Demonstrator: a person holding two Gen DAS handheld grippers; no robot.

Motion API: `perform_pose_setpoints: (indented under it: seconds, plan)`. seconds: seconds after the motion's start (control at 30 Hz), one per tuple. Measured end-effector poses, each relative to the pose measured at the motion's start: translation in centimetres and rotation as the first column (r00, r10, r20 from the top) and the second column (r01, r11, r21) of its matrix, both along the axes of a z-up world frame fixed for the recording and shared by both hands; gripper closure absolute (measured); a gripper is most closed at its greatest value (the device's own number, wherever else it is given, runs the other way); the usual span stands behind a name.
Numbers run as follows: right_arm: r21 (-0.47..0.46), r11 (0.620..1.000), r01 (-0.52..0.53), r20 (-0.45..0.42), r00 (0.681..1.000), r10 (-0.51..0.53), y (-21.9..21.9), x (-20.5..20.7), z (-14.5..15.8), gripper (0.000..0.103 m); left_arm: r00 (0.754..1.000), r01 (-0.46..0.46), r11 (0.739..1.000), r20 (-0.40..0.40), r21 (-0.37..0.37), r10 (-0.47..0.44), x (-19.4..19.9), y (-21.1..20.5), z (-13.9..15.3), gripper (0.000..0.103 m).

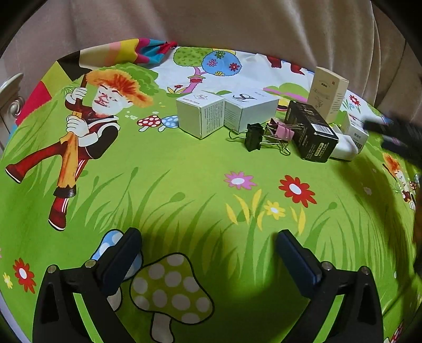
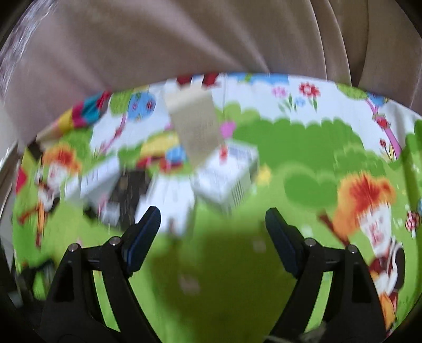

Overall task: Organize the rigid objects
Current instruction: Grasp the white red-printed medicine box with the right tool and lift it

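Curtain (image 1: pixel 237 23): a beige cloth with soft vertical folds hung behind the far edge of the surface.
Printed cloth (image 1: pixel 184 168): a smooth, flat green sheet with cartoon grass, flowers, mushrooms and a figure covered the whole surface; it turned white toward the far edge.
Left gripper (image 1: pixel 208 253): black plastic arms with flat dark blue pads stood wide apart over the near edge of the cloth; nothing was between them.
Right gripper (image 2: pixel 212 229): the same black arms and blue pads, also spread open and empty; this view was blurred, so the boxes beyond it showed only as pale shapes.
Black box (image 1: pixel 311 132): a long cardboard carton with white print lay on its side near the far right corner, touching the pink clip.
Beige box (image 1: pixel 327 92): a tall matte carton stood upright behind the black box, closest to the far edge.
Two white boxes (image 1: pixel 226 110): cube-like cartons with sharp edges stood side by side, touching, at the middle of the far part.
White charger (image 1: pixel 343 147): a smooth rounded plastic body lay just right of the black box.
Small white box (image 1: pixel 356 129): a little printed carton was behind the charger.
Black binder clip (image 1: pixel 254 137): folded metal with thin wire handles, just beside the white boxes.
Pink binder clip (image 1: pixel 283 129): the same shape, between the black clip and the black box.
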State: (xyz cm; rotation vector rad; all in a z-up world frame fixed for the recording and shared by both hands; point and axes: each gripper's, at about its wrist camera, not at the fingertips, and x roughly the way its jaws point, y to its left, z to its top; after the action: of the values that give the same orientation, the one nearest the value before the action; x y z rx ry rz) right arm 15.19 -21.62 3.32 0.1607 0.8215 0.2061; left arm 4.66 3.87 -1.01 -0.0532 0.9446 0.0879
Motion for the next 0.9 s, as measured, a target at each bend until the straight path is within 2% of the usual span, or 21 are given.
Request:
perform_pose_setpoints:
  seconds: [0.1, 0.2, 0.27, 0.4, 0.6, 0.73, 0.8, 0.9]
  plan:
    - [0.002, 0.996, 0.089, -0.028, 0.996, -0.089, 0.7, 3.1, 0.1, 0.019, 1.0, 0.001, 1.0, 0.0, -0.001, -0.001, 0.0, 0.0, 0.0, 0.0]
    - [-0.039, 0.992, 0.124, -0.072, 0.989, -0.127, 1.1, 4.9, -0.7, 0.019, 1.0, 0.002, 1.0, 0.001, -0.001, -0.002, -0.1, 0.0, 0.0, 0.0]
    - [-0.081, 0.989, 0.126, -0.092, 0.987, -0.133, 0.7, 4.9, -1.3, 0.019, 1.0, 0.001, 1.0, 0.001, -0.001, -0.001, -0.1, 0.0, 0.1, 0.0]
    - [-0.127, 0.977, 0.173, -0.04, 0.983, -0.179, -1.6, 2.7, -1.4, 0.019, 1.0, 0.0, 1.0, 0.001, -0.001, 0.0, -0.1, 0.0, 0.1, 0.0]
    - [-0.149, 0.981, 0.126, -0.043, 0.99, -0.133, -2.5, 3.7, -2.0, 0.019, 1.0, 0.001, 1.0, 0.001, -0.004, -0.001, -0.1, 0.0, 0.1, 0.0]
    - [-0.173, 0.983, 0.064, -0.068, 0.995, -0.076, -1.3, 5.4, -2.9, 0.02, 1.0, 0.001, 1.0, 0.001, -0.004, -0.001, -0.1, 0.0, 0.1, 0.0]
    - [-0.184, 0.983, 0.012, -0.08, 0.996, -0.027, -1.0, 5.4, -3.4, 0.056, 1.0, 0.001, 1.0, 0.001, -0.004, -0.001, -0.1, 0.0, 0.0, 0.0]
    - [-0.154, 0.988, -0.015, -0.056, 0.998, 0.007, -1.7, 3.3, -3.0, 0.059, 1.0, 0.001, 1.0, 0.001, -0.004, -0.001, -0.1, 0.1, 0.0, 0.0]
